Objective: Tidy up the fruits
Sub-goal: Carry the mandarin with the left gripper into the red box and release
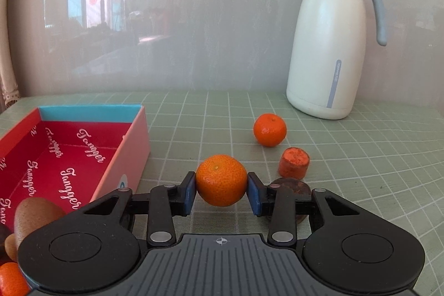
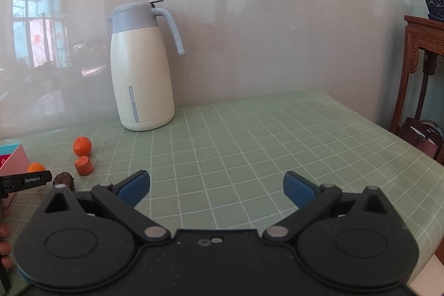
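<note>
A tangerine (image 1: pixel 221 179) sits between the blue pads of my left gripper (image 1: pixel 221 193), and both pads press on its sides just above the green grid mat. A second tangerine (image 1: pixel 269 129) lies farther back, with an orange cut chunk (image 1: pixel 294 166) in front of it. A dark brown fruit (image 1: pixel 290 185) is partly hidden behind the right finger. The red-lined box (image 1: pixel 130 157) at the left holds a kiwi (image 1: pixel 36 215) and another tangerine (image 1: pixel 11 279). My right gripper (image 2: pixel 216 187) stands open over bare mat, well to the right of the fruits (image 2: pixel 82 145).
A cream and blue thermos jug (image 1: pixel 330 46) stands at the back against the glossy wall. In the right wrist view a wooden stand (image 2: pixel 421 46) rises beyond the table's right edge, and a bag (image 2: pixel 421 138) sits below it.
</note>
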The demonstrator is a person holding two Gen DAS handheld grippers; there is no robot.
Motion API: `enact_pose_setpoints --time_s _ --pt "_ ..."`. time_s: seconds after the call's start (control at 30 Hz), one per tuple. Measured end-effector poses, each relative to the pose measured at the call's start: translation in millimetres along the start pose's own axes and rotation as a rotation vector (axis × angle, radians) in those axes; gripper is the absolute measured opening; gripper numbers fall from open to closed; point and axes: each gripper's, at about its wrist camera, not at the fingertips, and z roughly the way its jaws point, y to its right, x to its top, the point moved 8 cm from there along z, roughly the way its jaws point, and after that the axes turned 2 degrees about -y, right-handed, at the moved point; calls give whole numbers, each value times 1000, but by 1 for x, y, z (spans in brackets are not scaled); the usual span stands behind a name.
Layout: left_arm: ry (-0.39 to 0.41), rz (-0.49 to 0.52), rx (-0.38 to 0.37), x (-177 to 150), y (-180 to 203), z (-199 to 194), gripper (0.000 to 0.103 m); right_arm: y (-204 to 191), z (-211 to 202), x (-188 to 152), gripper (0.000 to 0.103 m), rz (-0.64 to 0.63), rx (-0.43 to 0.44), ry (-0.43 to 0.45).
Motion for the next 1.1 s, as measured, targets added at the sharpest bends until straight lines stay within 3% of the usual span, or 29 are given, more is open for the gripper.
enact_pose_setpoints --time_s 0.2,0.43,0.67,0.9,1.1 --pt "35 -7 -9 8 -5 -19 39 1 2 -1 103 6 -17 -7" --pt "102 -81 2 27 -32 -48 39 -8 2 -1 103 -6 -9 -11" --pt "136 -160 105 34 -91 -69 39 -28 2 -2 103 -36 15 -13" --pt "68 -265 240 18 -165 -62 39 -44 6 -3 103 -52 38 -27" --pt "-26 -315 265 2 -193 -45 39 -57 6 -3 103 -58 55 -26"
